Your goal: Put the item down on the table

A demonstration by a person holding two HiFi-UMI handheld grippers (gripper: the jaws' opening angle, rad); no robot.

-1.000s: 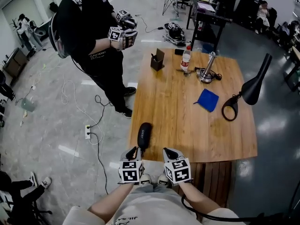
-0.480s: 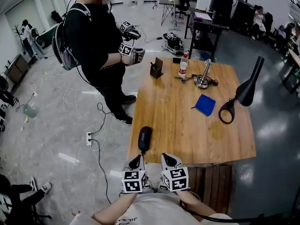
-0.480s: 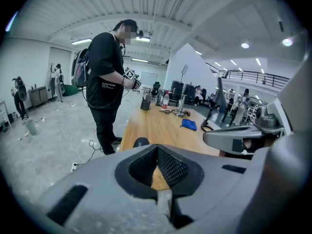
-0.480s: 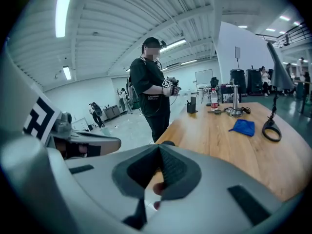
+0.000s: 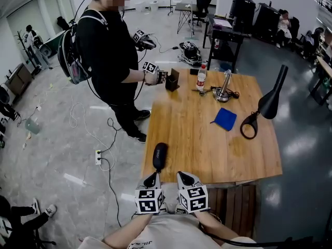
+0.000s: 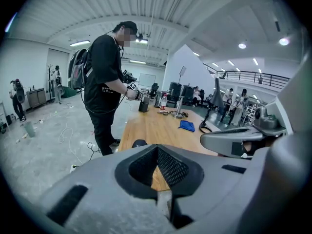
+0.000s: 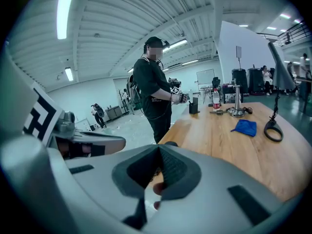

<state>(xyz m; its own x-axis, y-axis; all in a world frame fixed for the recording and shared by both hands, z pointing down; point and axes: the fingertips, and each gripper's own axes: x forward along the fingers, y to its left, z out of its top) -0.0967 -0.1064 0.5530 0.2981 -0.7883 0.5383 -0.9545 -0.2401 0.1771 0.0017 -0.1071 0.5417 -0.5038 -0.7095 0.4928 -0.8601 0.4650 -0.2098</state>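
A black oblong item (image 5: 160, 156) lies flat on the wooden table (image 5: 207, 144), near its front left corner. My left gripper (image 5: 151, 179) sits just behind the item at the table's near edge, shut and empty, a small gap apart from it. Beside it on the right, my right gripper (image 5: 185, 177) is shut too, with nothing between its jaws. In the left gripper view the left gripper (image 6: 163, 194) has its jaws closed, and the item (image 6: 139, 143) peeks over them. The right gripper view shows the right gripper (image 7: 144, 199) closed, with the item (image 7: 168, 143) just beyond.
A blue cloth (image 5: 224, 119), a black desk lamp (image 5: 264, 108), a bottle (image 5: 201, 78), a metal stand (image 5: 224, 90) and a black holder (image 5: 172, 80) are on the far half. A person (image 5: 111, 61) with grippers stands at the far left corner. Cables and a power strip (image 5: 98, 154) lie on the floor.
My two grippers have drawn back a little from the black item, which stays on the table. The standing person has brought one gripper closer to the black holder.
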